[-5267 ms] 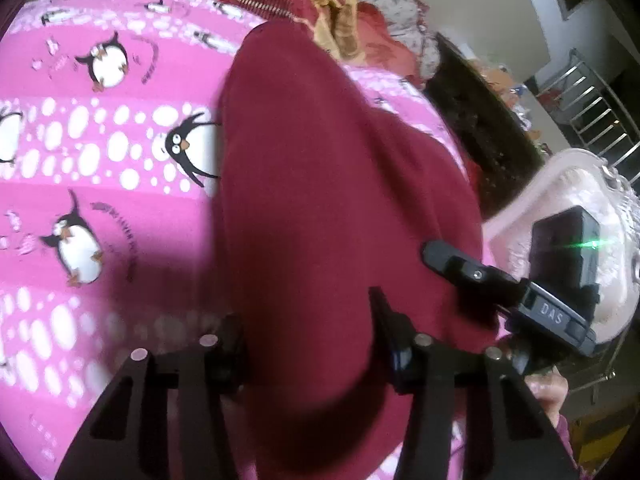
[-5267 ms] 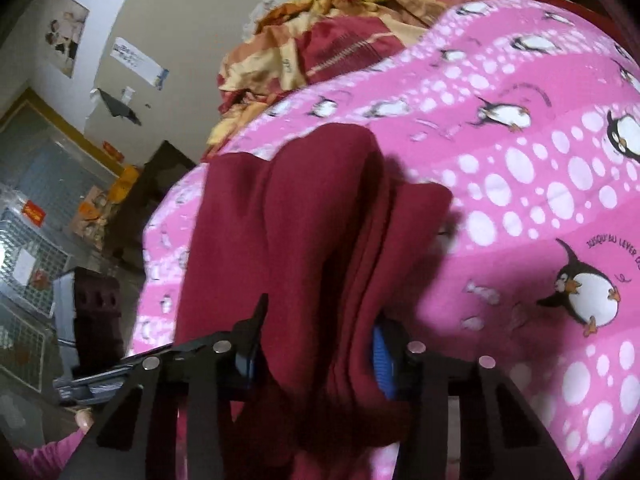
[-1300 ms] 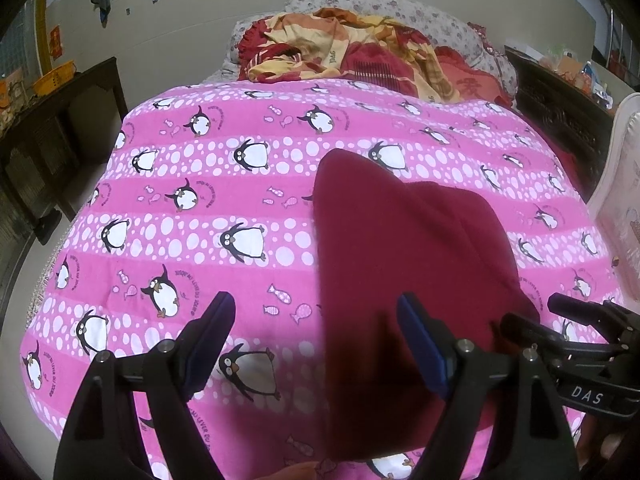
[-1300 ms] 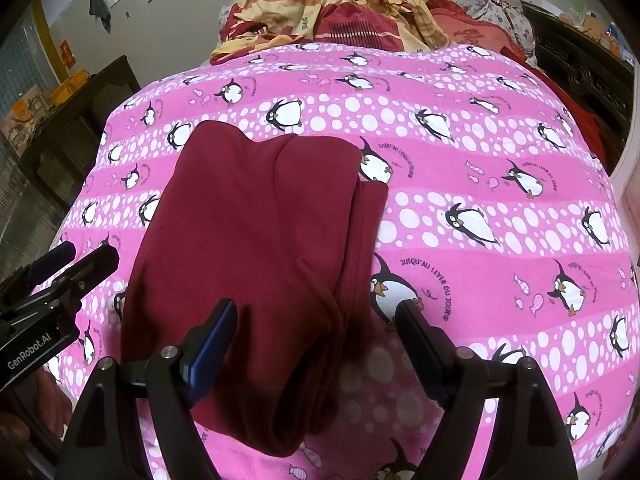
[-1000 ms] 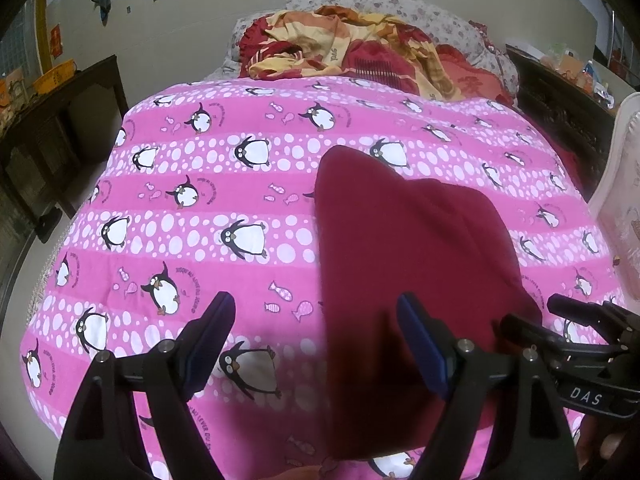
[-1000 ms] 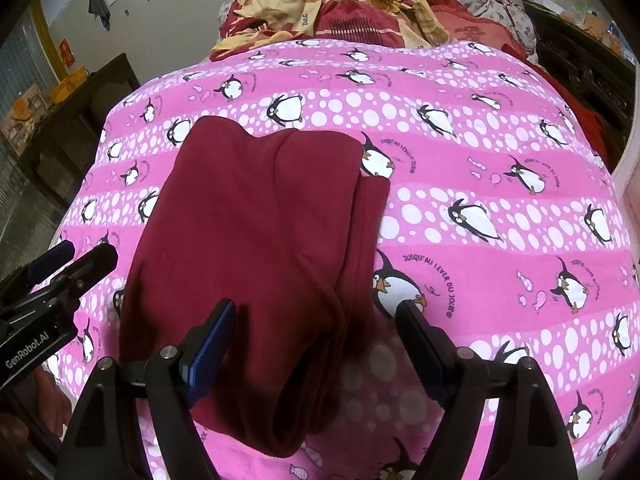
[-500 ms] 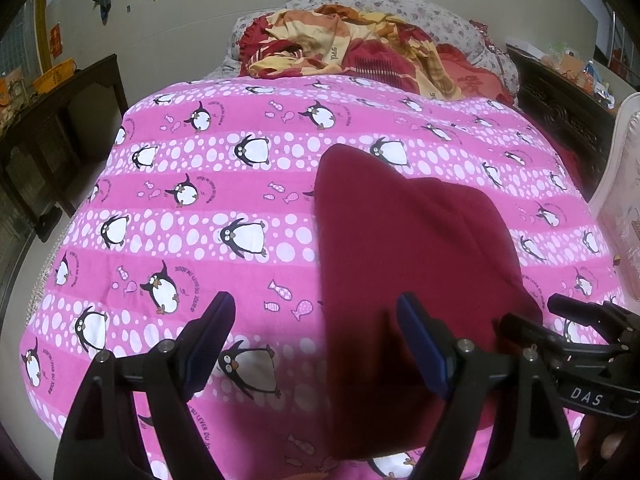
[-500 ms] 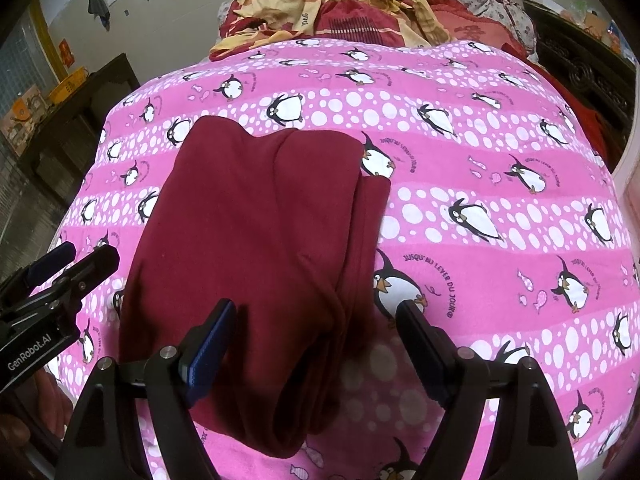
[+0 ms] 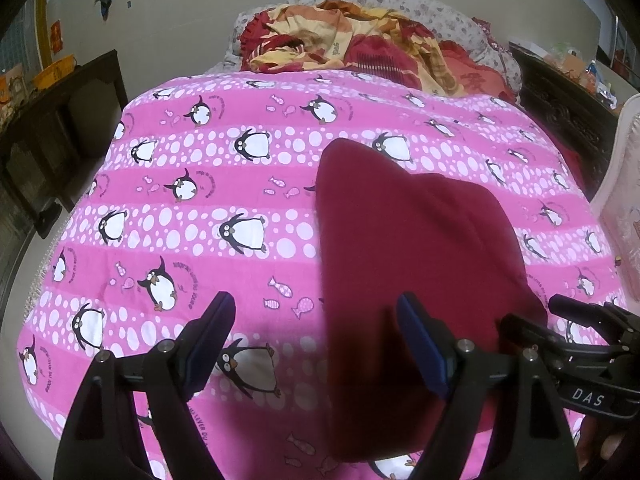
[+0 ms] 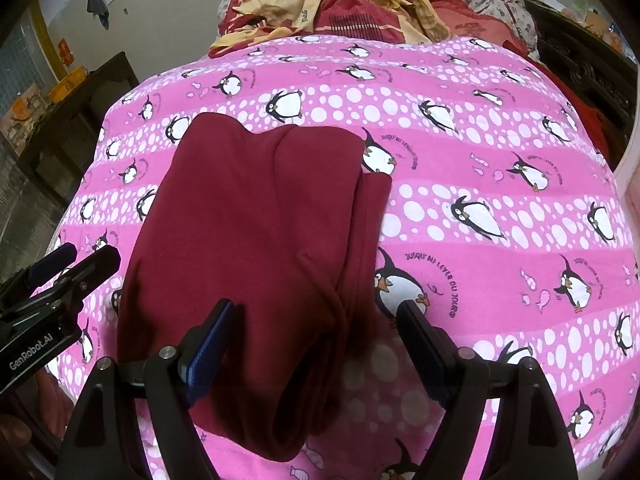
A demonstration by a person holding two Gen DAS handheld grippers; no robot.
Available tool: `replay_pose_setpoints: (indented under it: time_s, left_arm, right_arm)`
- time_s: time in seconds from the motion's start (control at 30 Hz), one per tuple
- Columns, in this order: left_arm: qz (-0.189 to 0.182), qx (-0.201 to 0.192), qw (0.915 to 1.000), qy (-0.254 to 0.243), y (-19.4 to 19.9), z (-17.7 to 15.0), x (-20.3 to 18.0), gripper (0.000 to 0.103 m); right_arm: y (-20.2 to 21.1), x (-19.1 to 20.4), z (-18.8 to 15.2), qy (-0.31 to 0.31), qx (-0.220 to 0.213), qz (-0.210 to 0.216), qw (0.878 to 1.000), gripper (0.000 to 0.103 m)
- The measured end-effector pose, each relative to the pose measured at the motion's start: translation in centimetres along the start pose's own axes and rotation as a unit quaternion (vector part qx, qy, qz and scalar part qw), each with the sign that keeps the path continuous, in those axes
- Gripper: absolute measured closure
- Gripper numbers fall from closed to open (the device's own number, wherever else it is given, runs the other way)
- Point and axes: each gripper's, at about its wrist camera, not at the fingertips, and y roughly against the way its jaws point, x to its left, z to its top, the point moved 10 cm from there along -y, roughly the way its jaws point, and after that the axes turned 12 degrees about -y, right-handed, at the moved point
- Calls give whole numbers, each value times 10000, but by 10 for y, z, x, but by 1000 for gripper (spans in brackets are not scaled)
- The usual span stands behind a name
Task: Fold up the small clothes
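Note:
A dark red garment [image 9: 416, 248] lies folded on the pink penguin bedspread [image 9: 192, 208], near the bed's front edge. It also shows in the right wrist view [image 10: 256, 232], with layered folds along its right side. My left gripper [image 9: 316, 344] is open and empty, held above the garment's left edge. My right gripper [image 10: 316, 344] is open and empty, held above the garment's near right corner. The right gripper shows at the lower right of the left wrist view [image 9: 592, 344]. The left gripper shows at the left of the right wrist view [image 10: 60, 284].
A crumpled red and yellow blanket [image 9: 344, 44] lies at the head of the bed. Dark wooden furniture [image 9: 52, 128] stands left of the bed and more [image 9: 568, 112] on the right. A pale pink padded piece [image 9: 624, 200] is at the right edge.
Five seconds ago both grippers were close down on the garment with the cloth between their fingers. Since then they let go and pulled back. Over the last second nothing has visibly moved.

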Motion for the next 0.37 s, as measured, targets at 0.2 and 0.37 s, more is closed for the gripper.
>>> replay_pose_setpoints:
  time_s: [0.2, 0.37]
  left_arm:
    - [-60, -64, 10000, 36, 0, 3, 3, 21]
    - [126, -264, 9994, 174, -1, 12, 36, 21]
  right_arm:
    - [0, 1, 2, -19, -36, 70, 10000, 17]
    - [10, -29, 29, -131, -304, -28, 9994, 17]
